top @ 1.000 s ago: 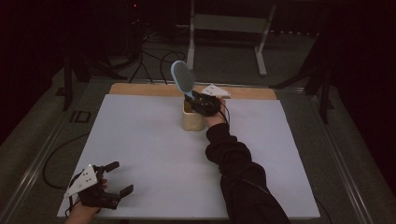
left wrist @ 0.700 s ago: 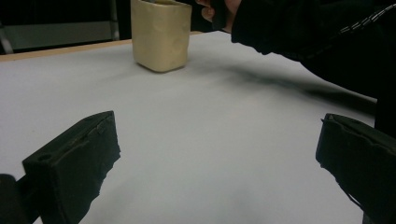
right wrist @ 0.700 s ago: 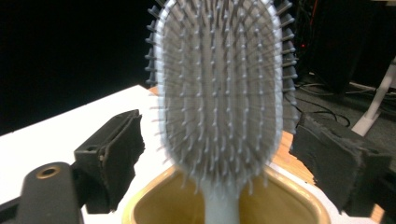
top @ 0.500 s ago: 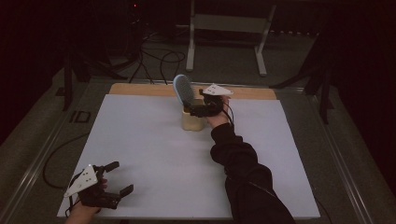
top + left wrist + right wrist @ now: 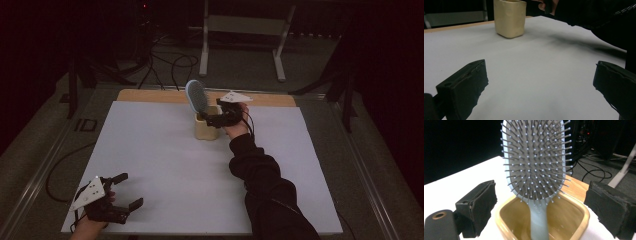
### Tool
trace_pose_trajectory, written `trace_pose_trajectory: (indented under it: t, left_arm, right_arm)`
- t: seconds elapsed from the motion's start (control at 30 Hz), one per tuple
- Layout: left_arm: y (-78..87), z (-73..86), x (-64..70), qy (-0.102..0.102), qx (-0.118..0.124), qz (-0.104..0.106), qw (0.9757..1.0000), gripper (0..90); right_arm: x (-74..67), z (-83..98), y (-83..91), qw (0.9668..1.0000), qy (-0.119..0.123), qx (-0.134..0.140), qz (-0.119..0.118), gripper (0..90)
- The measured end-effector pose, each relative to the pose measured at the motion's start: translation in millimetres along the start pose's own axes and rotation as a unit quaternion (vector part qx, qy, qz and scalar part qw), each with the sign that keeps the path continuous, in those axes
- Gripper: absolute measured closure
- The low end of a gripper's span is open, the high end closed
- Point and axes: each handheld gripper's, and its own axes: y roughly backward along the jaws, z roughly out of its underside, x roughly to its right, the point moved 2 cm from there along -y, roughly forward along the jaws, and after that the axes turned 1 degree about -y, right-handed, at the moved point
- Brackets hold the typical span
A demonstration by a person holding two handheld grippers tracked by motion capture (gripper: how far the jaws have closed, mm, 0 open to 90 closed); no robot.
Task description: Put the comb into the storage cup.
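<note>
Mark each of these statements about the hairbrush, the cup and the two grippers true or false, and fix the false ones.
1. The hairbrush stands handle-down in the yellow cup. True.
2. The right gripper is clamped on the brush handle. False: its jaws stand open on either side of it.
3. The left gripper is open near the table's front edge. True.
4. The cup lies tipped on its side. False: it stands upright.
5. The brush bristles face the right gripper's camera. True.

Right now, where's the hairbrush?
The hairbrush stands handle-down in the yellow cup near the table's far edge in the high view, bristle head sticking out above the rim. The right gripper sits open just beside it.
</note>
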Motion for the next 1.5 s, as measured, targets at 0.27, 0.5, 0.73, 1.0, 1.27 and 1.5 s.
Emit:
trace_pose_trajectory:
  t: [0.27, 0.5, 0.73, 1.0, 1.27, 1.5]
  left_arm:
    - [1.4, 0.2, 0.4, -0.002, 0.0, -0.002, 1.0, 0.0]
    - [0.6, 0.4, 0.5, 0.0, -0.001, -0.002, 1.0, 0.0]
    - [0.6, 0.2, 1.1, -0.003, -0.002, -0.003, 1.0, 0.0]
    - [0.8, 0.1, 0.9, -0.003, -0.001, -0.004, 1.0, 0.0]
    - [1.1, -0.1, 1.0, -0.004, -0.001, -0.005, 1.0, 0.0]
    - [1.0, -0.1, 1.4, -0.004, -0.002, -0.003, 1.0, 0.0]
  right_arm:
    - [0.4, -2.0, 12.5, 0.9999, -0.004, -0.012, -0.006, 9.3]
    - [0.0, -2.1, 27.3, 0.9996, -0.009, -0.022, -0.016, 9.2]
    - [-0.2, 0.6, 42.7, 0.9994, -0.009, -0.028, -0.018, 9.2]
    - [0.5, 4.3, 62.4, 0.9991, -0.013, -0.033, -0.024, 9.2]
    - [-4.2, 12.9, 82.4, 0.9983, -0.017, -0.039, -0.04, 9.2]
    - [-9.5, 28.7, 99.6, 0.9978, -0.019, -0.041, -0.048, 9.0]
